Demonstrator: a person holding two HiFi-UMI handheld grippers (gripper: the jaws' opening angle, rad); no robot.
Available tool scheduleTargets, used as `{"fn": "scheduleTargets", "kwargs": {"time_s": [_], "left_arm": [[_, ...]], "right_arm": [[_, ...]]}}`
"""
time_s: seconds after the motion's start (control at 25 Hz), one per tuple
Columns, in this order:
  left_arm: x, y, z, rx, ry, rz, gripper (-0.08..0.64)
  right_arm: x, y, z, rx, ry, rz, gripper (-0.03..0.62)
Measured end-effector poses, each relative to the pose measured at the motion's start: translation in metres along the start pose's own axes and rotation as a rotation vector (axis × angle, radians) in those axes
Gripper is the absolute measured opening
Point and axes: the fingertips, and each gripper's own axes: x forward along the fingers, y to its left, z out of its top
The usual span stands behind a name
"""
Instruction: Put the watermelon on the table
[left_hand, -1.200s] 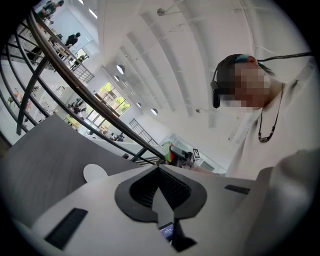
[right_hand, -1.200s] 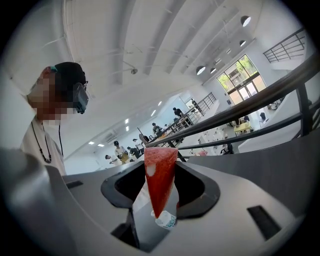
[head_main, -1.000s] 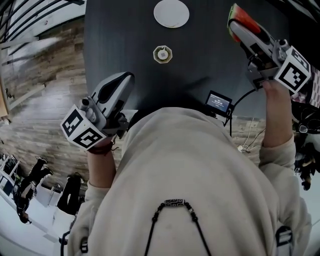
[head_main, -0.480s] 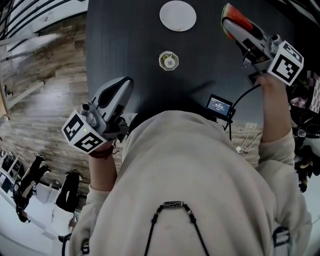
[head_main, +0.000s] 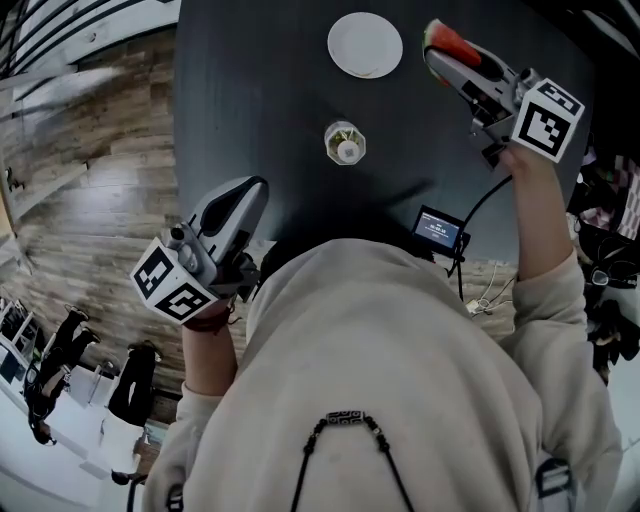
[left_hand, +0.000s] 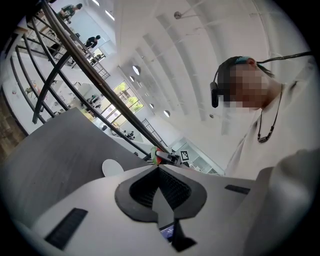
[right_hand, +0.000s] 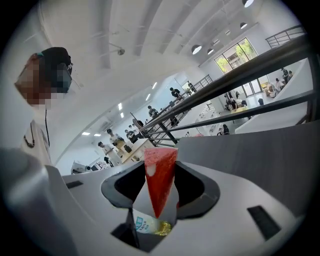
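The watermelon is a thin red wedge that narrows to a point, with green rind at its far end. The right tongs clamp its flat sides over the dark tabletop, near a white plate. The left tongs are closed and empty.

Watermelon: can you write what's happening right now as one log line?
right gripper: shut on watermelon slice | left gripper: shut, empty | table: white plate | slice: not released
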Motion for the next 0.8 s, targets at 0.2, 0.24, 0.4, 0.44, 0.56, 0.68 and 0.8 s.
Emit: {"fn": "scheduleTargets", "kwargs": {"time_s": [0.2, 0.24, 0.4, 0.44, 0.56, 0.68, 0.8], "left_arm": [[-0.002, 0.006, -0.001, -0.018, 0.004, 0.011, -0.002], [-0.003, 0.007, -0.001, -0.021, 0.004, 0.013, -0.002], [-0.007, 0.013, 0.000, -0.028, -0.002, 0.023, -0.002], [-0.008, 0.014, 0.000, -0.030, -0.004, 0.027, -0.002], [-0.011, 0.017, -0.002, -0.040, -0.007, 0.035, -0.002], [-0.012, 0.018, -0.002, -0.044, -0.012, 0.037, -0.002], [-0.015, 0.021, -0.005, -0.050, -0.016, 0.043, -0.002]], "right_arm": [[0.027, -0.024, -0.019, 0.038, 0.070, -0.006, 0.195], [0.033, -0.029, -0.024, 0.043, 0.086, -0.009, 0.195], [0.055, -0.047, -0.036, 0.050, 0.127, -0.028, 0.195], [0.061, -0.052, -0.040, 0.044, 0.141, -0.039, 0.195], [0.078, -0.068, -0.056, 0.026, 0.199, -0.075, 0.195], [0.093, -0.085, -0.069, 0.020, 0.250, -0.104, 0.195], [0.109, -0.096, -0.082, 0.015, 0.293, -0.120, 0.195]]}}
